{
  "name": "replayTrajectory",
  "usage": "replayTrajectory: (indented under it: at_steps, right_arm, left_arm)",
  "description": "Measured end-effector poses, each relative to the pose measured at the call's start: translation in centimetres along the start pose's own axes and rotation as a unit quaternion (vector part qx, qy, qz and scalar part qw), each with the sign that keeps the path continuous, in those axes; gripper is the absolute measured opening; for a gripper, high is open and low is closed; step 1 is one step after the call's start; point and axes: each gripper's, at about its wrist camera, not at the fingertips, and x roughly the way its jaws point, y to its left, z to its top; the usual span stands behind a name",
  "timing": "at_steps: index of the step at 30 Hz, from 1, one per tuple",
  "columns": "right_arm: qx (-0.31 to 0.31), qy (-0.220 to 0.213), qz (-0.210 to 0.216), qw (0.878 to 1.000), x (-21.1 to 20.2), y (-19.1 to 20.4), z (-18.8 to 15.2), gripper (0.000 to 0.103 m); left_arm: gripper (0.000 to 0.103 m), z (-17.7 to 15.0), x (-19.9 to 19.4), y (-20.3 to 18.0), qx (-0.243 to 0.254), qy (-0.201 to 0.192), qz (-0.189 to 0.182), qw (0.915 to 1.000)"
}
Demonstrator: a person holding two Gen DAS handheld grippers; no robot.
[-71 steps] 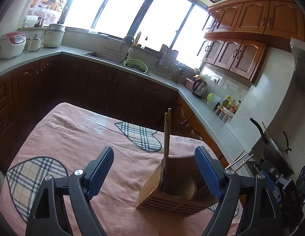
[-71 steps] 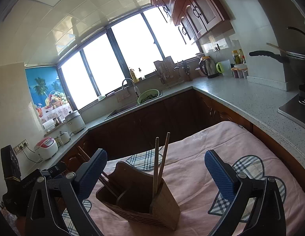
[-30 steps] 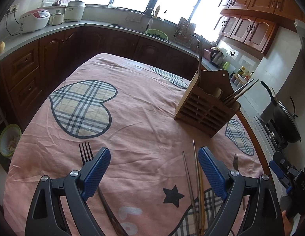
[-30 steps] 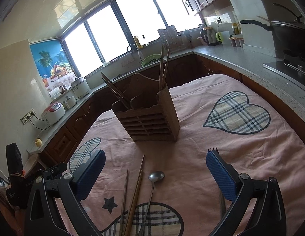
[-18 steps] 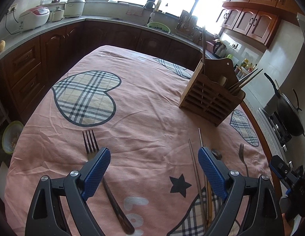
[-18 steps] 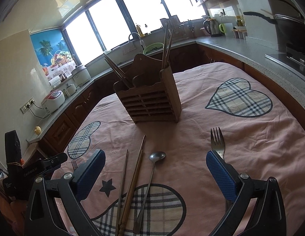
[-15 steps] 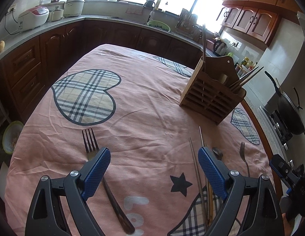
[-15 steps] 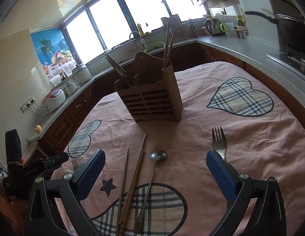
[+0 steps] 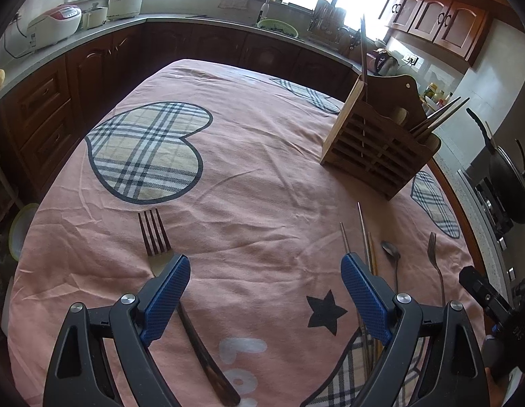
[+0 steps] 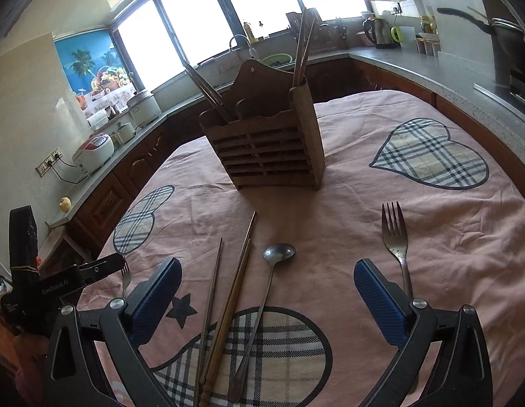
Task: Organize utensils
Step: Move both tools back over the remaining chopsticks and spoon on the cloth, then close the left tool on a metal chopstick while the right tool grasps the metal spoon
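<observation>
A slatted wooden utensil holder [image 9: 377, 146] [image 10: 269, 156] stands upright on the pink tablecloth with chopsticks sticking out of two of its compartments. Nearer to me lie loose chopsticks [image 10: 228, 302] [image 9: 367, 251], a metal spoon [image 10: 270, 271] [image 9: 392, 257] and a fork [image 10: 396, 237] [image 9: 435, 257]. A second fork with a dark handle [image 9: 157, 237] lies partly under my left gripper's left finger. My left gripper [image 9: 265, 271] is open above the cloth, holding nothing. My right gripper [image 10: 267, 278] is open too, over the spoon and chopsticks without touching them.
Dark wooden cabinets and a grey counter [image 9: 76, 51] ring the table, with rice cookers [image 9: 55, 27], a sink [image 9: 272, 25] and a kettle [image 10: 374, 34] on it. A black wok [image 9: 509, 186] sits on the stove to the right. The left gripper's body [image 10: 42, 281] shows in the right wrist view.
Both grippers tilted further down and drew back toward the near edge. The utensils lying on the cloth now show more fully in front of them. Both sets of jaws stayed wide.
</observation>
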Motion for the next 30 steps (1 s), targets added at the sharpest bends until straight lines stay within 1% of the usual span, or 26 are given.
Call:
replayTrajectory:
  at_steps: [2, 4, 5, 7, 8, 9, 10, 13, 16, 17, 19, 21, 24, 26, 30]
  right_arm:
    - [-0.004, 0.014, 0.0, 1.0, 0.9, 0.2, -0.1, 0.093]
    - [-0.007, 0.031, 0.0, 0.999, 1.9, 0.4, -0.3, 0.077]
    - [-0.007, 0.04, -0.001, 0.999, 2.5, 0.4, -0.4, 0.073]
    - [-0.009, 0.054, -0.006, 0.999, 3.5, 0.5, -0.6, 0.061]
    - [-0.01, 0.06, -0.008, 0.998, 4.0, 0.4, -0.7, 0.058]
    - [-0.012, 0.067, -0.009, 0.998, 4.5, 0.4, -0.7, 0.053]
    - [-0.012, 0.073, -0.01, 0.997, 5.1, 0.4, -0.7, 0.048]
    - [-0.015, 0.09, -0.015, 0.996, 6.5, 0.3, -0.8, 0.039]
    - [-0.017, 0.109, -0.02, 0.994, 7.9, 0.0, -0.9, 0.029]
    - [-0.019, 0.113, -0.022, 0.993, 8.3, -0.1, -0.9, 0.027]
    - [-0.033, 0.11, -0.035, 0.993, 8.4, 0.1, -0.8, 0.014]
    - [-0.032, 0.107, -0.032, 0.993, 8.3, -0.1, -0.7, 0.006]
    - [-0.024, 0.098, -0.034, 0.994, 7.7, -0.9, -0.4, 0.004]
    - [-0.017, 0.092, -0.036, 0.995, 7.2, -1.5, -0.2, 0.004]
    - [-0.001, 0.078, -0.036, 0.996, 6.1, -2.8, 0.3, 0.002]
  left_arm:
    - [0.09, 0.0, 0.4, 0.0, -0.001, 0.005, 0.002, 1.0]
    - [0.09, 0.1, 0.9, 0.0, 0.001, 0.01, 0.004, 0.9999]
    - [0.09, 0.1, 1.2, -0.1, 0.002, 0.013, 0.004, 0.9999]
    - [0.089, 0.2, 1.7, -0.2, 0.006, 0.018, 0.005, 0.9998]
    - [0.089, 0.3, 1.9, -0.3, 0.009, 0.019, 0.005, 0.9998]
    - [0.088, 0.3, 2.2, -0.4, 0.011, 0.021, 0.005, 0.9997]
    - [0.086, 0.4, 2.4, -0.5, 0.013, 0.024, 0.005, 0.9996]
    - [0.079, 0.8, 3.4, -0.8, 0.016, 0.035, -0.001, 0.9993]
    - [0.077, 1.3, 4.6, -1.4, 0.021, 0.044, -0.009, 0.9988]
    - [0.077, 1.5, 5.0, -1.7, 0.025, 0.046, -0.011, 0.9986]
    - [0.077, 1.9, 5.9, -2.5, 0.037, 0.053, -0.016, 0.9978]
    - [0.076, 2.3, 6.9, -3.5, 0.048, 0.06, -0.02, 0.9968]
    - [0.072, 2.8, 8.8, -5.3, 0.073, 0.071, -0.022, 0.9946]
    - [0.064, 3.1, 10.0, -6.3, 0.087, 0.079, -0.02, 0.9929]
    - [0.054, 3.3, 12.5, -8.1, 0.106, 0.097, -0.016, 0.9895]
